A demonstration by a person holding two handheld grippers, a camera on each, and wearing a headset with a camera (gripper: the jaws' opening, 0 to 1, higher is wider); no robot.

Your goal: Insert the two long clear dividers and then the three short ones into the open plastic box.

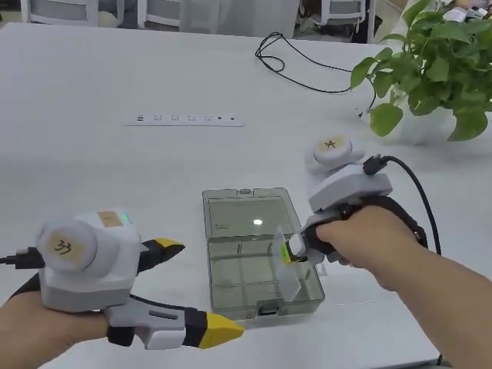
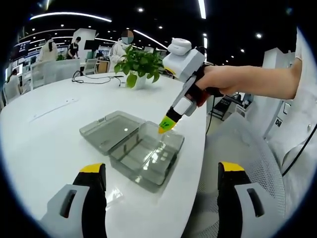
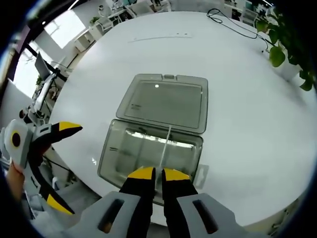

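The open grey-clear plastic box [image 1: 231, 284] lies near the table's front edge, its lid [image 1: 246, 211] folded flat behind the base. My right gripper [image 1: 292, 252] is over the base's right part, shut on a thin clear divider [image 1: 286, 283] that stands on edge and reaches down into the box. In the right gripper view the divider [image 3: 163, 146] runs from the shut tips [image 3: 157, 173] across the base [image 3: 124, 153], where a clear strip [image 3: 148, 138] lies along the back. My left gripper [image 1: 200, 288] is open with nothing in it, left of the box [image 2: 143, 153].
A small clear piece [image 3: 202, 176] lies on the table by the box's right side. A potted plant [image 1: 434, 69] stands at the back right, with a black cable [image 1: 300, 65] and a power strip [image 1: 184, 119] farther back. The table's front edge [image 1: 369, 361] is close.
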